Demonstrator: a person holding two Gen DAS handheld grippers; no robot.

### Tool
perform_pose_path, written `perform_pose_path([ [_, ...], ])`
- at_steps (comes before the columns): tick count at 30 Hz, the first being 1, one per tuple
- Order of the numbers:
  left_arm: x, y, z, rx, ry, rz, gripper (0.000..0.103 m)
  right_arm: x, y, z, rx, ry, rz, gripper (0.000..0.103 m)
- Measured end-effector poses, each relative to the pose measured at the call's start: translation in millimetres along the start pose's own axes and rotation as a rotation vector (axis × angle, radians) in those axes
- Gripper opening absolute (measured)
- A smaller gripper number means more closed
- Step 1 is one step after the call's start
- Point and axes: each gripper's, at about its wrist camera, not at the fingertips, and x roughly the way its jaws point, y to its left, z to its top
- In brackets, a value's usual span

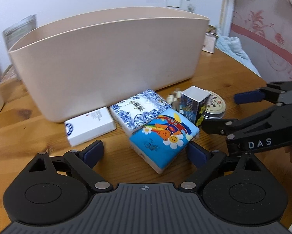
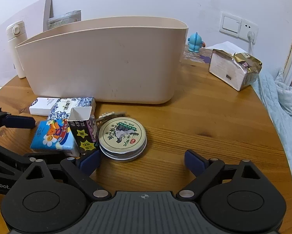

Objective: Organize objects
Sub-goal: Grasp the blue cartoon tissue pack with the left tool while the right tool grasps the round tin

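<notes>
Two soft tissue packs beside smooth oval plastic bin.

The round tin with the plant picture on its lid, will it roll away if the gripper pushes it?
Probably not. The round tin lies flat on the wooden table, so it would likely slide rather than roll. Its metal sides look smooth, so the pads might slip a little. It looks stiff, so it shouldn't squash like the soft bear tissue pack beside it.

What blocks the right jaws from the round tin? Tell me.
Nothing visible. The round tin lies on the table ahead of the open right gripper, with the upright dark carton close against its left side.
</notes>
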Motion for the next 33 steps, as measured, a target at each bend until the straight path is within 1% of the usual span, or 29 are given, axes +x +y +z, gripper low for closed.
perform_pose_path([
  [3, 6, -4, 4, 0.035, -0.007, -0.032, 0.094, 2, 0, 3, 0.003, -0.003, 0.008, 0.091],
  [5, 9, -5, 6, 0.039, -0.008, -0.032, 0.094, 4, 0, 5, -0.002, -0.005, 0.014, 0.089],
  [7, 9, -7, 6, 0.042, -0.005, -0.035, 0.093, 6, 0, 8, -0.004, -0.005, 0.015, 0.084],
  [8, 10, -9, 6, 0.049, -0.007, -0.038, 0.092, 6, 0, 9, -0.003, -0.004, 0.016, 0.084],
  [9, 9, -9, 5, 0.054, -0.011, -0.048, 0.088, 7, -1, 10, -0.003, -0.004, 0.018, 0.083],
  [10, 9, -11, 5, 0.067, -0.017, -0.061, 0.082, 7, 0, 11, -0.004, -0.005, 0.018, 0.08],
  [11, 8, -12, 5, 0.08, -0.021, -0.072, 0.08, 7, 1, 11, -0.006, -0.006, 0.023, 0.077],
  [12, 7, -13, 5, 0.088, -0.02, -0.078, 0.076, 7, 2, 11, -0.007, -0.008, 0.029, 0.071],
  [13, 7, -15, 5, 0.093, -0.019, -0.081, 0.075, 6, 4, 11, -0.012, -0.01, 0.035, 0.064],
  [14, 6, -15, 5, 0.094, -0.018, -0.084, 0.071, 5, 6, 11, -0.016, -0.012, 0.04, 0.061],
  [15, 6, -15, 5, 0.095, -0.018, -0.09, 0.067, 4, 8, 11, -0.02, -0.015, 0.046, 0.054],
  [16, 6, -14, 6, 0.099, -0.015, -0.095, 0.066, 3, 10, 10, -0.022, -0.016, 0.044, 0.051],
  [26, 2, -12, 5, 0.107, -0.016, -0.097, 0.057, -9, 7, -1, -0.007, -0.012, 0.042, 0.051],
  [33, -7, -4, 2, 0.058, -0.015, -0.098, 0.052, -20, 2, -9, 0.043, -0.005, 0.039, 0.051],
])
